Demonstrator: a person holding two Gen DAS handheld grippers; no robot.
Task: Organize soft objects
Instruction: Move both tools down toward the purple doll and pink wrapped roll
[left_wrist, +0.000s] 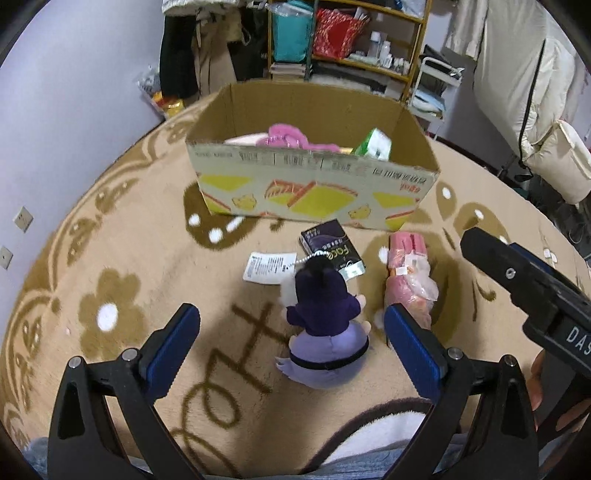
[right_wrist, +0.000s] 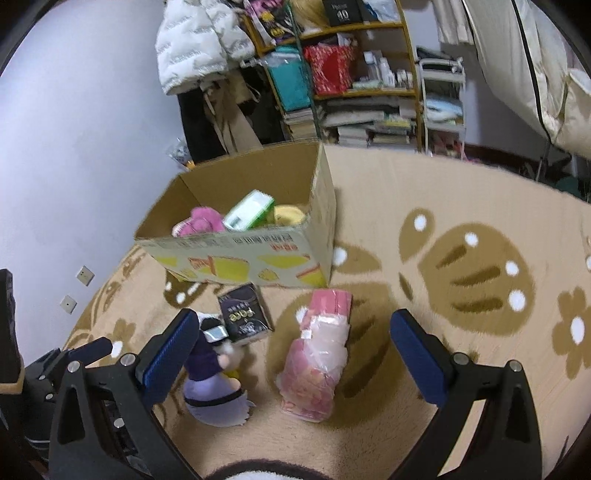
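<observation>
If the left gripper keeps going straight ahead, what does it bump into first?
Probably the purple plush doll, lying on the blanket between the open left gripper fingers. Depth is hard to judge.

Left claw (left_wrist: 291, 321) gapes over purple plush (left_wrist: 325, 328).

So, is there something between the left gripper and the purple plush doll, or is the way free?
Nothing visible blocks it. The left gripper is open, and the purple plush doll lies on the blanket directly ahead between its fingers. The dark box lies beyond the doll.
</observation>
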